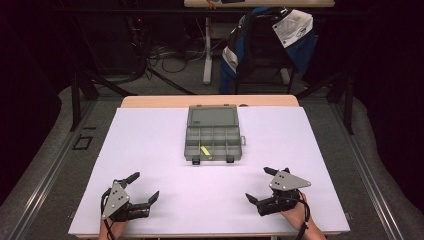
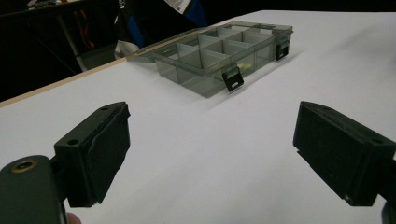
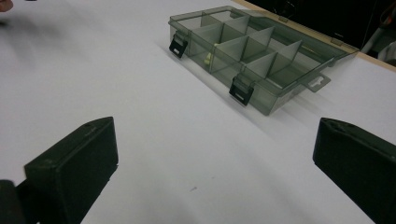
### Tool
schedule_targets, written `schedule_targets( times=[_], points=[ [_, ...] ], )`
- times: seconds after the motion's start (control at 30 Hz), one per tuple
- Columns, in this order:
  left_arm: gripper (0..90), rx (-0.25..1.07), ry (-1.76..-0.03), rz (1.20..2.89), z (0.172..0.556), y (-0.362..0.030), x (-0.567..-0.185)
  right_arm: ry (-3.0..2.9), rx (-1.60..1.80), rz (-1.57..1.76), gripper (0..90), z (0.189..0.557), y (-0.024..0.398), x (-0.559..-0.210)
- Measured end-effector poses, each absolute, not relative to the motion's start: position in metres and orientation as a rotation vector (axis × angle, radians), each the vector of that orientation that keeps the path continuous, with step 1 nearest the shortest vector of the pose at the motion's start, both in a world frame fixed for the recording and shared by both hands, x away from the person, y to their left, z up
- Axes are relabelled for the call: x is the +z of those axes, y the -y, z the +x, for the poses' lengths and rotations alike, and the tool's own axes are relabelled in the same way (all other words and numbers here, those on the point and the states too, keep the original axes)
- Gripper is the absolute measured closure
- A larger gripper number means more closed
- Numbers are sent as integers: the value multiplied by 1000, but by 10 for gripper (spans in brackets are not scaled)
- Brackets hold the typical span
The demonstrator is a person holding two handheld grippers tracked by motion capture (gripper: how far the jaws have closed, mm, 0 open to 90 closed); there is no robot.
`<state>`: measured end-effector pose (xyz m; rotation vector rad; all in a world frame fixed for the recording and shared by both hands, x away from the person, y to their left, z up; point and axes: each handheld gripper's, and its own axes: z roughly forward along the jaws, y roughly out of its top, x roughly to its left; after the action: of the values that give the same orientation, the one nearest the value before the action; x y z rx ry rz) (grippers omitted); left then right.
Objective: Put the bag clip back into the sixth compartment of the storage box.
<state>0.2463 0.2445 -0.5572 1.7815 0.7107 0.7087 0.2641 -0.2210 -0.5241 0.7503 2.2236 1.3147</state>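
A: How many things were counted on the tabletop [image 1: 150,150]?

B: One box [image 1: 212,134] was counted, with one small yellow piece [image 1: 205,151] in it, and two grippers were seen near the front edge. The box was found at the middle of the tabletop, toward its far side, well apart from both grippers.

A: How were the grippers held?

B: The left gripper [image 1: 146,187] was seen spread wide, released, with nothing between its jaws and nothing touched. The right gripper [image 1: 260,185] was likewise spread wide and nothing was grasped. Each was held by a hand at the near edge.

A: What was noted of the box?

B: It was made of smoky, see-through plastic, flat and rectangular, and its lid [image 1: 212,115] was laid open on the far side. Its inside was split by thin walls into small compartments, whose exact count could not be told. Two black latches [image 3: 241,90] were fixed on its front wall. The yellow piece was lying in a front compartment, left of middle.

A: And the surface?

B: A smooth white sheet was laid over a wooden board.
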Motion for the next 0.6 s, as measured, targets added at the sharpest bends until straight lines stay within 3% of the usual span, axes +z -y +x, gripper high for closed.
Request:
schedule_targets(
  times=[0.6],
  points=[
    [110,706,-713,1787,246,-245,-557,-2159,1335,782,0,250,242,-541]
  ],
)
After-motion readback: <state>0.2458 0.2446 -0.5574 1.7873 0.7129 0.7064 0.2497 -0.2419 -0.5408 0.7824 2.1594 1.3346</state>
